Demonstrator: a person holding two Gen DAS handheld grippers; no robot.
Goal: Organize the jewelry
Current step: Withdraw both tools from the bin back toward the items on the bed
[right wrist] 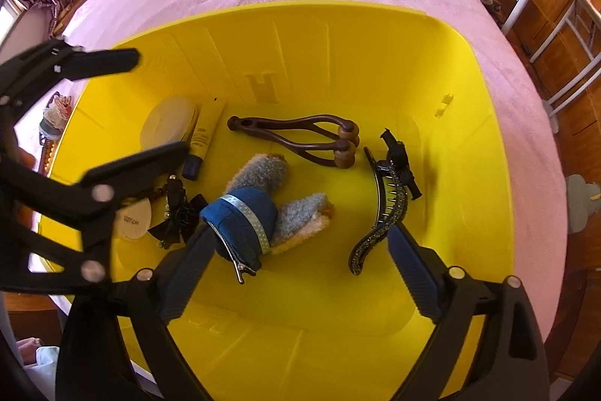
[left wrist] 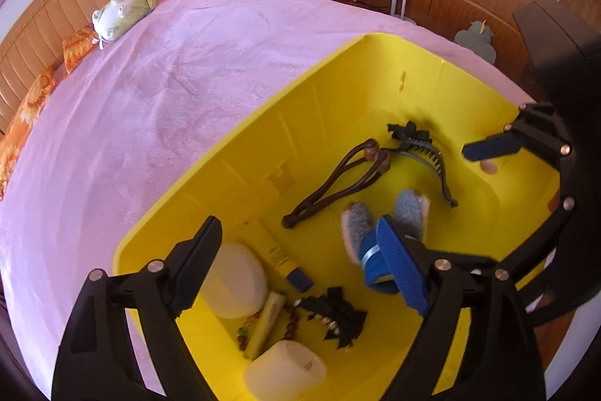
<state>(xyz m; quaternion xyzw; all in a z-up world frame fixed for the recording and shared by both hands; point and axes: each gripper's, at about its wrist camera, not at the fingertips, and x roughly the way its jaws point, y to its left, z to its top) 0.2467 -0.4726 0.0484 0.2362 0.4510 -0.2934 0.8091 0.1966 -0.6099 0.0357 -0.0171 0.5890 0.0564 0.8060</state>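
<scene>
We work over the pink bed point(left wrist: 157, 93), where the yellow bin point(right wrist: 488, 123) sits under both tools. Our left gripper point(left wrist: 300, 262) hangs with jaws spread wide and empty, the fuzzy blue hair clip point(right wrist: 255, 209) lying just beyond its right jaw. Our right gripper point(right wrist: 300, 273) is likewise wide apart, holding nothing, with the beaded banana clip point(right wrist: 383, 213) just ahead of its right jaw and the brown wooden roller point(right wrist: 300, 138) farther ahead. For the next pick (probably outside the bin), we would lift both clear of the rim first, so nothing snags.
</scene>
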